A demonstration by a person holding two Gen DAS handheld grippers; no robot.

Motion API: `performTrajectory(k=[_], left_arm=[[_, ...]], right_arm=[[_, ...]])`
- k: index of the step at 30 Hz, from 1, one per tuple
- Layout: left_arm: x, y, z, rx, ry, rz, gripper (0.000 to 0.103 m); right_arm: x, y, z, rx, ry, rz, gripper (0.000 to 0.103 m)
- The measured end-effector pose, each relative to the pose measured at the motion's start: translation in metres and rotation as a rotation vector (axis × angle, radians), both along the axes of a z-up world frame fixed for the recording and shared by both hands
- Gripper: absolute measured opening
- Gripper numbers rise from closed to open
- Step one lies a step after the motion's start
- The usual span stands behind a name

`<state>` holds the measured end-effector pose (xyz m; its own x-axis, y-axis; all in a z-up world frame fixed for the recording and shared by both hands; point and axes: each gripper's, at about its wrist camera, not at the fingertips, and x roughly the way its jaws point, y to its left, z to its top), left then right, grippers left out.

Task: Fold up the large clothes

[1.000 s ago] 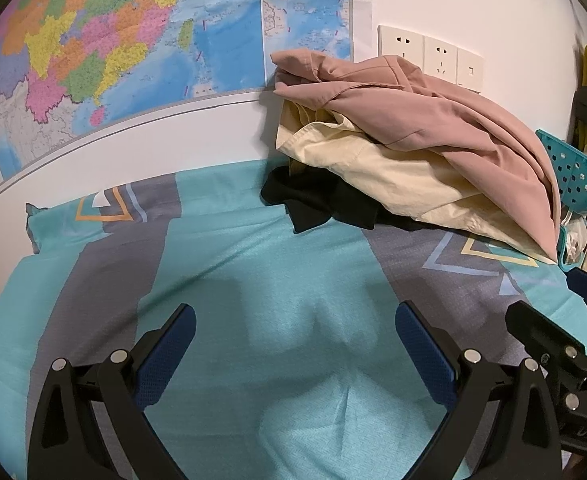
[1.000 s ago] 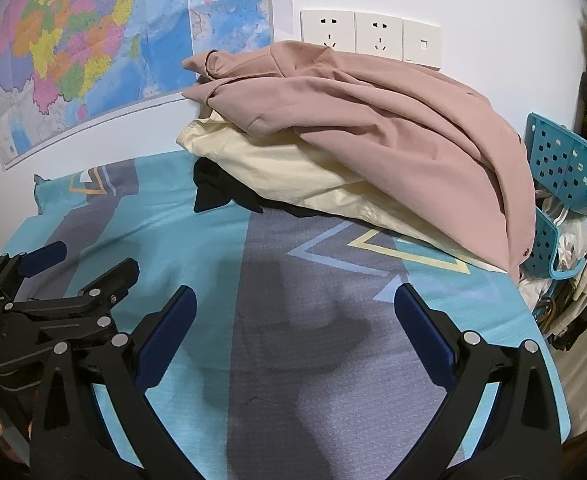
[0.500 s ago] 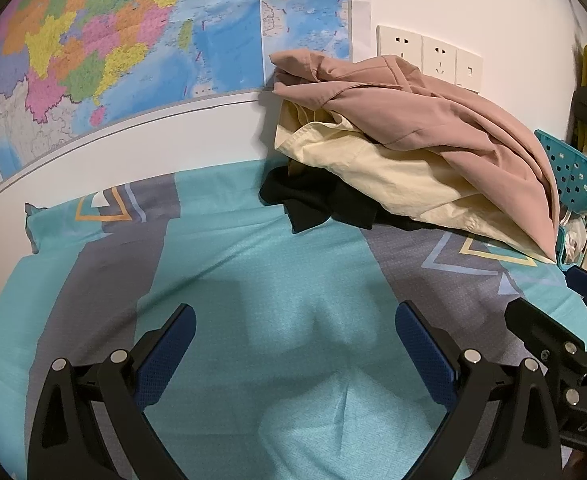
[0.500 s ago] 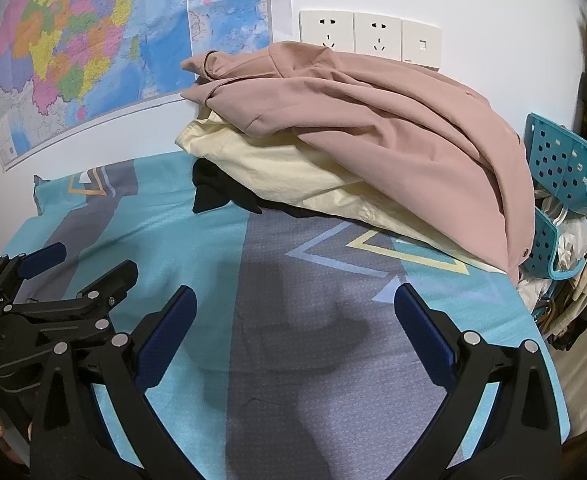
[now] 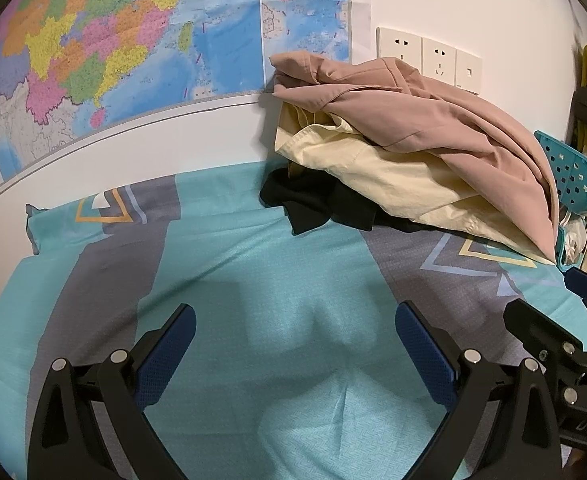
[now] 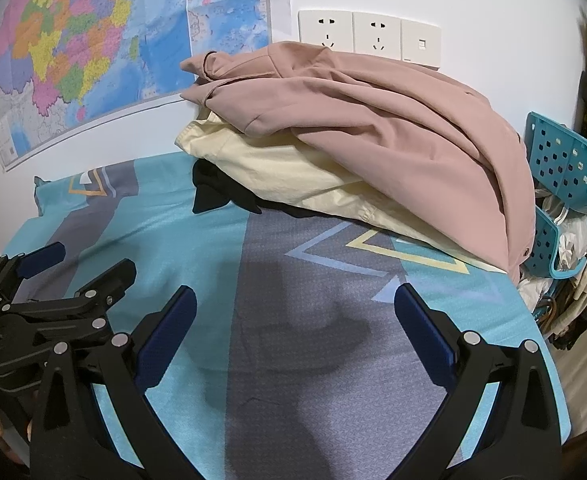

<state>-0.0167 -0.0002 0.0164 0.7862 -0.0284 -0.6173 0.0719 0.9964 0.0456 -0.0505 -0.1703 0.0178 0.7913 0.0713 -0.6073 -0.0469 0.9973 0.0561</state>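
A heap of clothes lies at the back right of the bed against the wall: a pink garment [image 5: 433, 120] [image 6: 373, 120] on top, a cream garment [image 5: 393, 184] [image 6: 285, 176] under it, a black garment [image 5: 313, 200] [image 6: 217, 192] at the bottom. My left gripper [image 5: 295, 320] hovers open over the teal sheet, well short of the heap. My right gripper [image 6: 295, 300] is open too, over the grey stripe, nearer the heap. Nothing sits between either pair of fingers. Each gripper shows in the other's view, the right gripper [image 5: 553, 320] and the left gripper [image 6: 69, 264].
The bed sheet [image 5: 253, 280] [image 6: 197, 240] is teal and grey with triangle prints. A map [image 5: 113, 40] and wall sockets [image 6: 369, 34] hang on the white wall. Teal perforated baskets [image 6: 561, 168] with bags and clothes stand off the bed's right edge.
Both grippers have stayed open and nearly still; the views have drifted only slightly. The clothes heap has not moved.
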Motion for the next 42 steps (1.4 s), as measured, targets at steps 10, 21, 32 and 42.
performTrajectory(k=[10, 21, 32, 42], left_arm=[[0.001, 0.001, 0.001, 0.003, -0.005, 0.004, 0.097], [0.009, 0.000, 0.000, -0.012, 0.004, -0.019, 0.097], [0.052, 0.005, 0.002, -0.070, -0.005, -0.027, 0.097], [0.093, 0.008, 0.009, -0.117, 0.012, -0.055, 0.097]], right_arm=[[0.000, -0.001, 0.000, 0.006, -0.004, 0.002, 0.098], [0.006, 0.001, 0.002, -0.044, -0.041, 0.029, 0.097], [0.036, -0.001, 0.030, -0.133, -0.137, 0.169, 0.097], [0.125, 0.007, 0.054, -0.348, -0.162, 0.256, 0.095]])
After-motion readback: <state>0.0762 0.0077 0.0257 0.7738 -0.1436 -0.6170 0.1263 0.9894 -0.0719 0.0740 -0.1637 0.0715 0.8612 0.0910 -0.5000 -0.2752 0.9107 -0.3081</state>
